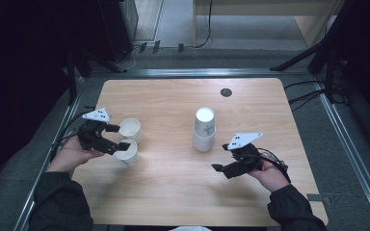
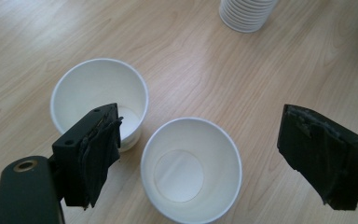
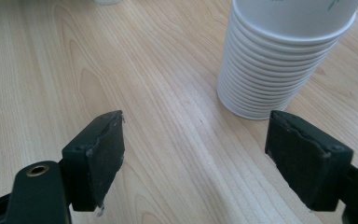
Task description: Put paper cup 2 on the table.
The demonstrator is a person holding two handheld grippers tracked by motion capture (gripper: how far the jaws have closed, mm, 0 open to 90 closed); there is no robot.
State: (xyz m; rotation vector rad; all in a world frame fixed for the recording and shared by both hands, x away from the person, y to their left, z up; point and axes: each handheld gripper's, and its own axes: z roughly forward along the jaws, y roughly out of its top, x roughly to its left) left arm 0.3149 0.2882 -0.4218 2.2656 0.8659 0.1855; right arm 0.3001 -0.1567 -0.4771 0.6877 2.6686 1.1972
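Two white paper cups upright and empty, touching, left of centre on the wooden table, left gripper spread wide around the nearer cup, right gripper released, lower right, beside upside-down cup stack

We see two white paper cups standing upright and empty on the desk's left side. The nearer cup sits just beside the farther cup, their rims close together; we cannot tell whether they touch. The nearer one lies between the spread jaws of the left claw. Near the middle of the desk stands a stack of cups, nested mouth-down, white with a faint green print on the top one.
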